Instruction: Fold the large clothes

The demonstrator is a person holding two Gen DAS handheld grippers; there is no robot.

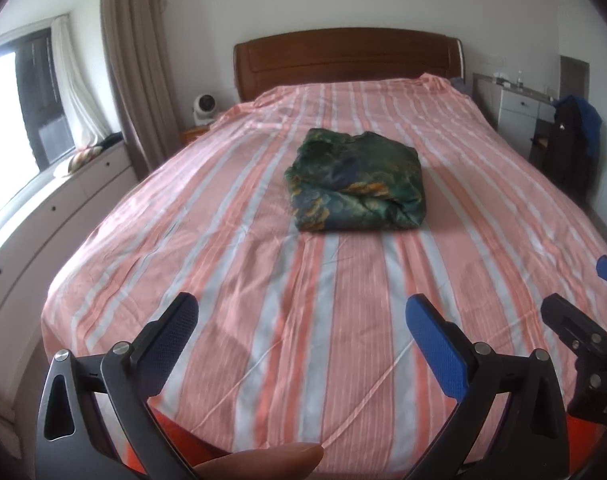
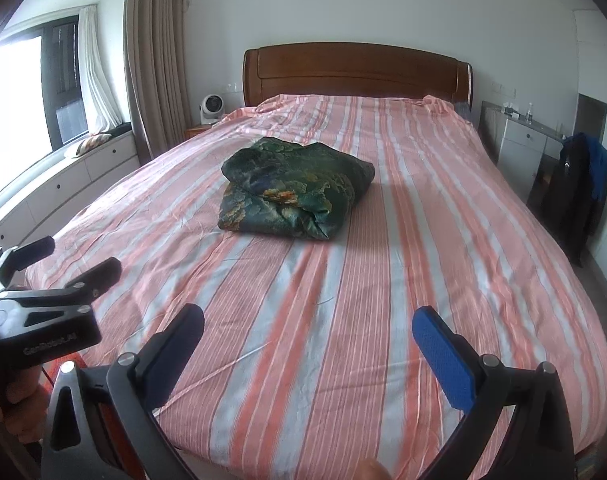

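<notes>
Garment: folded green floral bundle (image 1: 357, 182) lying on the bed's middle, well short of the headboard (image 1: 347, 58); compact, roughly square, top layers slightly rumpled.
Bed: striped pink sheet (image 1: 263, 280) bare on every side of the garment; its near edge lies just below both grippers.
Left gripper (image 1: 301, 332): fingers spread wide, holding nothing, above the sheet's near end, well apart from the garment.
Right gripper (image 2: 307, 344): fingers likewise spread and empty, beside the left one.
Surroundings: curtain (image 1: 133, 60) and window seat (image 1: 35, 216) left of the bed; white cabinet (image 1: 521, 110) to its right.
</notes>
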